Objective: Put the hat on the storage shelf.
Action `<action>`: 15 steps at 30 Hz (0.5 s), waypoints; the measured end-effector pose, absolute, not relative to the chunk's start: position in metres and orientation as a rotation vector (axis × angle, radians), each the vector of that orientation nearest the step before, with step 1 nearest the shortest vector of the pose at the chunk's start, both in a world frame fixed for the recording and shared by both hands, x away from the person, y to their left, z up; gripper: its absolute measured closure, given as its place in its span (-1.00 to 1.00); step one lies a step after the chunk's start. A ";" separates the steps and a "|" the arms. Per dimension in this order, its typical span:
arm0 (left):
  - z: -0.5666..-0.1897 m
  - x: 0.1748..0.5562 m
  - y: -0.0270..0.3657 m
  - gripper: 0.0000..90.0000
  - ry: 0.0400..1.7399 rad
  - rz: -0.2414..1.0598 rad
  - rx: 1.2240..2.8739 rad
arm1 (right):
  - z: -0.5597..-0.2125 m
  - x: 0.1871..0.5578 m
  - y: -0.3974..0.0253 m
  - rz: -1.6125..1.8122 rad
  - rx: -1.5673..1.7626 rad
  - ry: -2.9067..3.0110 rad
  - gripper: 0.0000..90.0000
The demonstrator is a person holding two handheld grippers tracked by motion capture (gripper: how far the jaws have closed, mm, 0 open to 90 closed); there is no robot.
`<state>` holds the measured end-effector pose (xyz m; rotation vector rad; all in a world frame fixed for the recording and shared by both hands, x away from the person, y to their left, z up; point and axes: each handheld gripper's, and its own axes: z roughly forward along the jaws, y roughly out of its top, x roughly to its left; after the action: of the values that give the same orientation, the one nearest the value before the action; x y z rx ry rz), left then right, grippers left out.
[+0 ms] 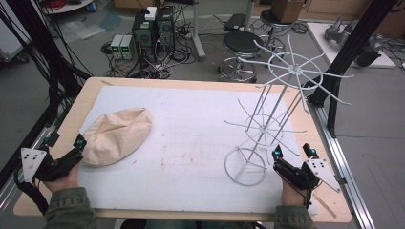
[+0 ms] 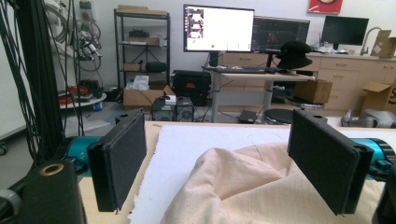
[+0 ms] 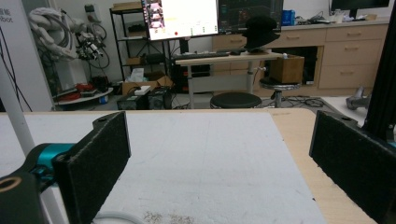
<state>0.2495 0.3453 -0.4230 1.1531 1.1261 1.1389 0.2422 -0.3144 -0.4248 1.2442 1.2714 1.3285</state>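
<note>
High view: table [image 1: 210, 84] w/ white mat [image 1: 191, 143]. Cream hat [image 1: 117, 136] lies flattened near the mat's left edge, toward the front-left corner. White wire rack [image 1: 267, 126] stands upright by the right edge; its round base ring sits near the front-right corner, spoked tiers above.

Left gripper [image 1: 79, 143] at the front-left corner, held in the person's hand; jaws spread apart, tips just beside the hat's near-left rim. Left gripper view: left gripper [image 2: 224, 168] w/ both black pads wide apart, hat [image 2: 247, 186] lying between and beneath them; contact w/ the cloth cannot be told. Mat [image 2: 210, 137] runs on to the table's far edge.

Right gripper [image 1: 293, 152] at the front-right corner, jaws apart, nothing between them; it sits just right of the rack's base ring. Right gripper view: right gripper [image 3: 219, 158] w/ pads wide apart over bare mat [image 3: 201, 158]; a white rack [image 3: 14, 112] leg rises at the left of that view, part of the ring at the bottom.

Writing: lit monitors behind show text too small to read; no brand legible on hat, rack or grippers.
</note>
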 end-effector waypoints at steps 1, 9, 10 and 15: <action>-0.423 0.250 0.346 -0.55 1.130 1.138 1.153 | -0.425 0.243 -0.315 1.329 1.245 1.274 -0.90; -0.423 0.250 0.347 -0.55 1.131 1.134 1.153 | -0.425 0.243 -0.315 1.333 1.253 1.275 -0.90; -0.424 0.250 0.347 -0.55 1.130 1.134 1.154 | -0.425 0.243 -0.315 1.332 1.255 1.275 -0.90; -0.424 0.250 0.347 -0.55 1.128 1.127 1.150 | -0.425 0.243 -0.315 1.335 1.259 1.269 -0.90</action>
<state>0.2504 0.3473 -0.4238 1.1496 1.1280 1.1265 0.2425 -0.3149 -0.4252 1.2595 1.2690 1.3353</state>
